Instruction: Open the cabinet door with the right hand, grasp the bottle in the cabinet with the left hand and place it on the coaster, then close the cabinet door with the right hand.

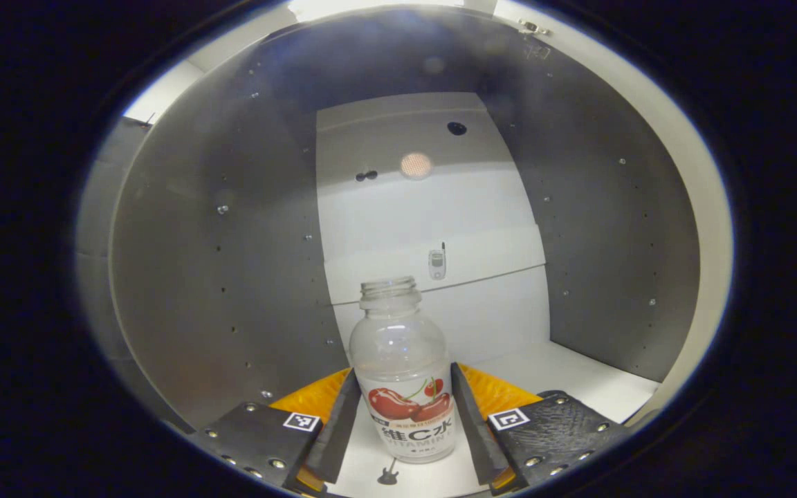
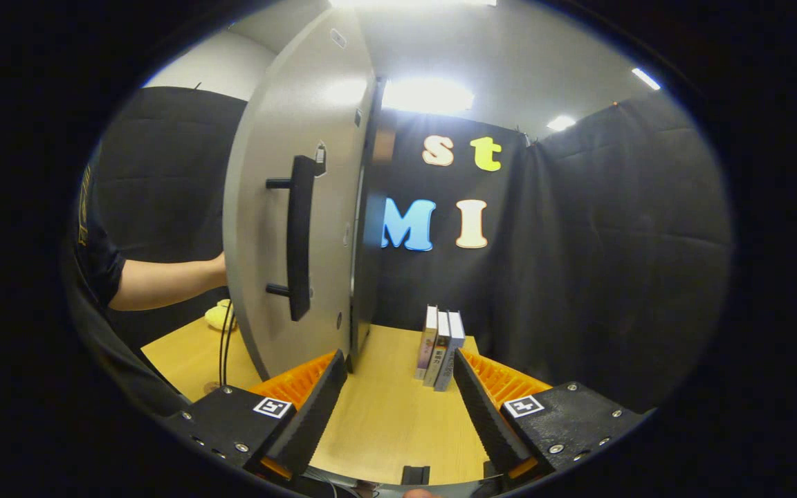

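One step is done, the cabinet door (image 2: 288, 228) open; our left gripper (image 1: 402, 422) brackets the bottle (image 1: 404, 384), jaws spread, while our right gripper (image 2: 398, 408) waits with jaws spread.

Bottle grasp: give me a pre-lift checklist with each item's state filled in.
1. Cabinet door swung open: ok.
2. Bottle upright on the cabinet floor: ok.
3. Bottle between the left gripper fingers: ok.
4. Both fingers pressing on the bottle: cannot tell; they flank it closely.
5. Right gripper open and clear of the door handle: ok.
6. Coaster ready: cannot tell.
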The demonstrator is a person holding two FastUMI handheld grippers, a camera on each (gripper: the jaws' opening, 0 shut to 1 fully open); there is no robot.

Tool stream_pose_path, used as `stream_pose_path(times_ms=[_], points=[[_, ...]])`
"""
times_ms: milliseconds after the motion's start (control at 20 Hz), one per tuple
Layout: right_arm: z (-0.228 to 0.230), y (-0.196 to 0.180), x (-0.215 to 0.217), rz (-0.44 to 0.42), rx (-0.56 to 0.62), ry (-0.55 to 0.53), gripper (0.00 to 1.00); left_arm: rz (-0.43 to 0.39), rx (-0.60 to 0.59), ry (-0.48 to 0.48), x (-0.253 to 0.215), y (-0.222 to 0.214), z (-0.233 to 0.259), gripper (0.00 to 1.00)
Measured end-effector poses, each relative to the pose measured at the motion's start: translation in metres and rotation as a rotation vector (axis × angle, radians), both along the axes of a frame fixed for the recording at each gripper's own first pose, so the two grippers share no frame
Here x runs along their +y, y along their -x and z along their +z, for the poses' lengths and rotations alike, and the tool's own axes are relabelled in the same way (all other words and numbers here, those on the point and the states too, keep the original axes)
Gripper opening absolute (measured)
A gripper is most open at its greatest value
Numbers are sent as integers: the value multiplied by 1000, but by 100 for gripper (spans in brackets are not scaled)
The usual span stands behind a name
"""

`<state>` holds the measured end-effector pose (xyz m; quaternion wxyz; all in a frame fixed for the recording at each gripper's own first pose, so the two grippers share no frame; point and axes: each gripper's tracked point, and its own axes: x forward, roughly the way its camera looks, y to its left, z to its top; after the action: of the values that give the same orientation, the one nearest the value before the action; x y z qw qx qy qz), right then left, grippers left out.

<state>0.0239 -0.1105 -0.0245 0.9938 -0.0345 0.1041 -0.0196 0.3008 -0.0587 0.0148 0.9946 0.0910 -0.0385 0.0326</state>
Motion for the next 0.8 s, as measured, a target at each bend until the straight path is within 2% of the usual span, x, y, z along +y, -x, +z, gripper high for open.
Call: stream_pose_path(times_ms=[150,200,300,600,800], points=[[-2,-9,-19,-80,-16,-20,95,-12,-21,18,4,15,13,72],[-2,-15,-22,-95,-24,-25,95,-17,-29,20,4,24,18,79],[0,-23,-25,-115,-36,-26,95,-21,-46,23,5,43,28,79],[-17,-44,-38,-221,-49,-54,95,-30,-78,26,21,117,48,79],[-36,-58,-34,-289,-25,-92,95,-30,-111,-19,28,180,42,79]])
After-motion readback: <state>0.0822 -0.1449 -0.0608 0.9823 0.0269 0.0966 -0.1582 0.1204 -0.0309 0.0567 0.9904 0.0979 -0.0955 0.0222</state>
